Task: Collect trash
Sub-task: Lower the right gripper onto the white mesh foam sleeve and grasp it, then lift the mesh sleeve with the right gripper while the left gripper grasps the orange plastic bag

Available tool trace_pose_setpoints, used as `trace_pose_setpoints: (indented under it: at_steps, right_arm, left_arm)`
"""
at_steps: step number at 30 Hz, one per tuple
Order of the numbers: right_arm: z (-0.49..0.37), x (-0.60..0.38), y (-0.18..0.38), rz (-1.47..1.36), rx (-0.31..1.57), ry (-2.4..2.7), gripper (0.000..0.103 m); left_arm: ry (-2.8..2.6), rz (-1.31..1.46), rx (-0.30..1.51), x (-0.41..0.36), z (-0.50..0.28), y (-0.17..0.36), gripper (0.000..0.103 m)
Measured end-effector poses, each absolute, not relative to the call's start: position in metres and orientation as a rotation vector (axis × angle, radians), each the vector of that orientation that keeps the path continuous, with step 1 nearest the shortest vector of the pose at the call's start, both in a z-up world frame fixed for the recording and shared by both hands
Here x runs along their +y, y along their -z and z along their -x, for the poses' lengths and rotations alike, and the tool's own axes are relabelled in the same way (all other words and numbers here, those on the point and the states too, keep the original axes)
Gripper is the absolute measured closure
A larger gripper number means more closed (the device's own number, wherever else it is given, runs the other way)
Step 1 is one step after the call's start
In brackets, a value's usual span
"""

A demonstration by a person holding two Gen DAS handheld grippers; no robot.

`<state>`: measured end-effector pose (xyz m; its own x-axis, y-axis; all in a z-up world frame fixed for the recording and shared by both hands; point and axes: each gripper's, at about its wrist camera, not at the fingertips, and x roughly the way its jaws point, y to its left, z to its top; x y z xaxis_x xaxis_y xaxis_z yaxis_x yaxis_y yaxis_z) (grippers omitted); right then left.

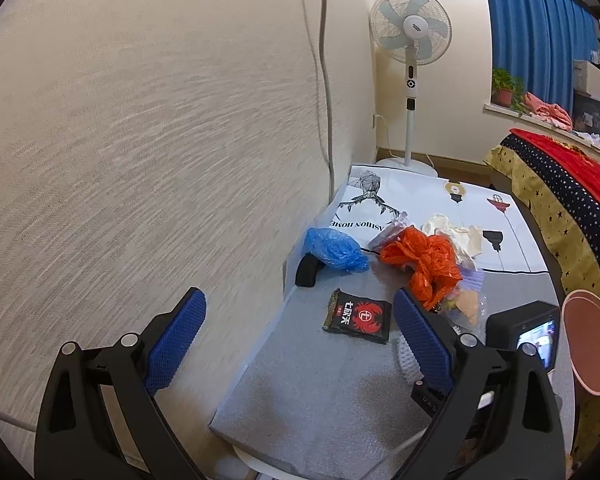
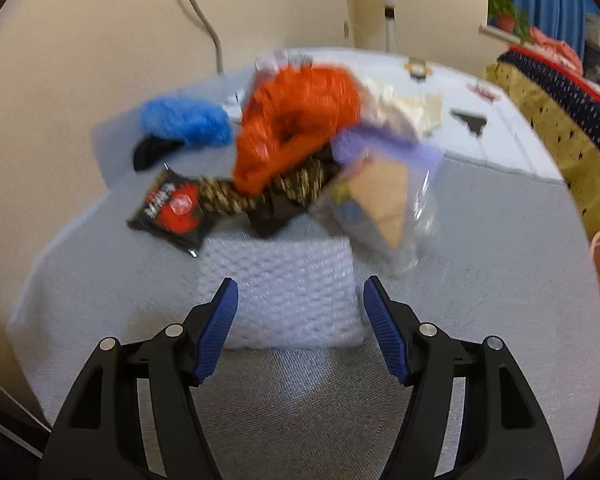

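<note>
Trash pile point(image 2: 300, 140) is sitting mid-table on grey mat point(image 2: 480, 280): orange bag point(image 2: 296, 120), blue bag point(image 2: 184, 120), black snack packet point(image 2: 172, 210), all motion-blurred. Bubble wrap piece point(image 2: 284, 300) is lying just ahead of right gripper point(image 2: 298, 332), jaws apart, gripping nothing. Left gripper point(image 1: 298, 340) is hovering wide, empty. Pink bin point(image 1: 590, 344) is getting cut off by frame edge.

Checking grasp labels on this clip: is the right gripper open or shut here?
Open. In the right wrist view the right gripper has its blue pads apart, with the bubble wrap piece lying on the table beyond them, not pinched.
</note>
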<state>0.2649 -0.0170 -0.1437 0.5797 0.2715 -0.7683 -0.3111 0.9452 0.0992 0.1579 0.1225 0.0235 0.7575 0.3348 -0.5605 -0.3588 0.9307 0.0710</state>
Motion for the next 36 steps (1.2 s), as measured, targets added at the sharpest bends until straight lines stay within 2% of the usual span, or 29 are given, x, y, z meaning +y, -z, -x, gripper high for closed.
trace_pose_setpoints:
  at_steps: [1,3,5,6,15,20,26,30,36]
  right_arm:
    - [-0.264,-0.017,0.142,0.048,0.876,-0.342,0.044]
    - [-0.261,-0.015,0.14,0.065,0.852,-0.349,0.072]
    - [-0.259,-0.014,0.137,0.075,0.834,-0.356,0.094]
    - [-0.257,-0.014,0.136,0.075,0.823,-0.359,0.096]
    - [-0.234,-0.032,0.086,0.109,0.678,-0.344,0.097]
    - [-0.209,-0.061,0.025,0.172,0.588,-0.336,0.097]
    - [-0.18,-0.122,-0.037,0.253,0.521,-0.272,0.097]
    - [-0.173,-0.171,-0.041,0.228,0.505,-0.197,0.097]
    - [-0.191,-0.24,-0.016,0.112,0.602,-0.071,0.097]
  left_arm:
    - [-0.379,0.048,0.603,0.123,-0.158,-0.024,0.012]
    - [-0.383,0.063,0.602,0.126,-0.158,-0.024,0.012]
    - [-0.386,0.068,0.604,0.127,-0.158,-0.024,0.012]
    - [-0.386,0.069,0.605,0.127,-0.158,-0.024,0.012]
    - [-0.399,0.063,0.594,0.124,-0.161,-0.024,0.012]
    - [-0.37,0.068,0.57,0.116,-0.162,-0.024,0.012]
    - [-0.198,0.126,0.631,0.093,-0.189,-0.019,0.012]
    - [-0.085,0.155,0.605,0.069,-0.227,-0.011,0.011]
    - [-0.017,0.168,0.668,0.04,-0.292,0.043,0.011]
